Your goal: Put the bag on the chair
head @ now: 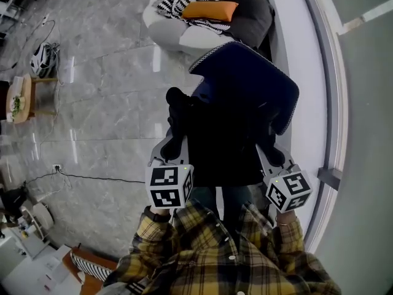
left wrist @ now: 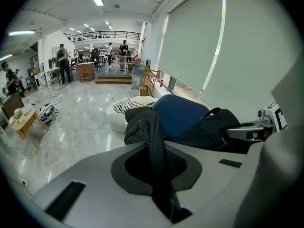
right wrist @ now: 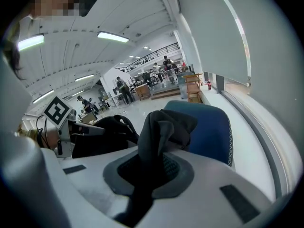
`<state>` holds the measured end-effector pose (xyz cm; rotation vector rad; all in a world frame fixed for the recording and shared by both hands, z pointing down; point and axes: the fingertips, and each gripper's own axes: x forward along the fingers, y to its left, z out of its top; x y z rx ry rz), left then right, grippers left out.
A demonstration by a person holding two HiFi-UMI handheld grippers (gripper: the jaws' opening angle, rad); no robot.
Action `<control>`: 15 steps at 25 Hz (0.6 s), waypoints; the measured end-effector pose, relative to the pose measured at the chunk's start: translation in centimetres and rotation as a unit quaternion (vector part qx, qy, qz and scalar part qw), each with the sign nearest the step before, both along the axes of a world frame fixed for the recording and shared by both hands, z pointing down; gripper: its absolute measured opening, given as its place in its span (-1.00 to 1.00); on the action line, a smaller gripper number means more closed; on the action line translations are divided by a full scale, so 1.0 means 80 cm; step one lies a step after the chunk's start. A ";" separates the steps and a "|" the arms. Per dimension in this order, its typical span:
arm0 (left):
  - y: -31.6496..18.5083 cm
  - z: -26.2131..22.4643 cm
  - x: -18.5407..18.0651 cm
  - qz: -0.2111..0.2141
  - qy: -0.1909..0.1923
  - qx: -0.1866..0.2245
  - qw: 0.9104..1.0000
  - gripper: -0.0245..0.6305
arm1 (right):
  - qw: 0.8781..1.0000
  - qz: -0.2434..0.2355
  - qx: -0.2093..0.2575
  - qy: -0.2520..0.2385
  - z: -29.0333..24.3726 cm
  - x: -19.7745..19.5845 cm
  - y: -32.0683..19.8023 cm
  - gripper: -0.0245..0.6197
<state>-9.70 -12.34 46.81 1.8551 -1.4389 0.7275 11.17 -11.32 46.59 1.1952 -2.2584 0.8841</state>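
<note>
Plaid sleeves (head: 209, 260) reach forward, both tilted downward side by side. Left tongs (left wrist: 159, 161) and right tongs (right wrist: 151, 169) each clamp fabric of the one black bag (head: 221, 149), held against the one blue chair (head: 255, 82).

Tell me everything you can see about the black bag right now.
The black bag is soft, matte fabric with a looped handle. Each end is pinched in a shut gripper, left gripper and right gripper, so it hangs slack before the blue chair backrest. Whether it rests on the chair is hidden.

Overhead, low pair; seemingly common chair (head: 245, 85)
</note>
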 end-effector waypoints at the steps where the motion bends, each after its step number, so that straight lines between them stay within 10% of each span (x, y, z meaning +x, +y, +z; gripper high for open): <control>1: 0.000 0.010 0.000 0.005 -0.003 -0.003 1.000 -0.82 | 1.000 0.001 -0.004 0.002 0.010 0.000 0.000 -0.82; 15: 0.000 0.144 0.016 -0.002 -0.018 -0.021 1.000 -0.82 | 0.999 0.010 -0.030 0.024 0.142 0.016 -0.020 -0.82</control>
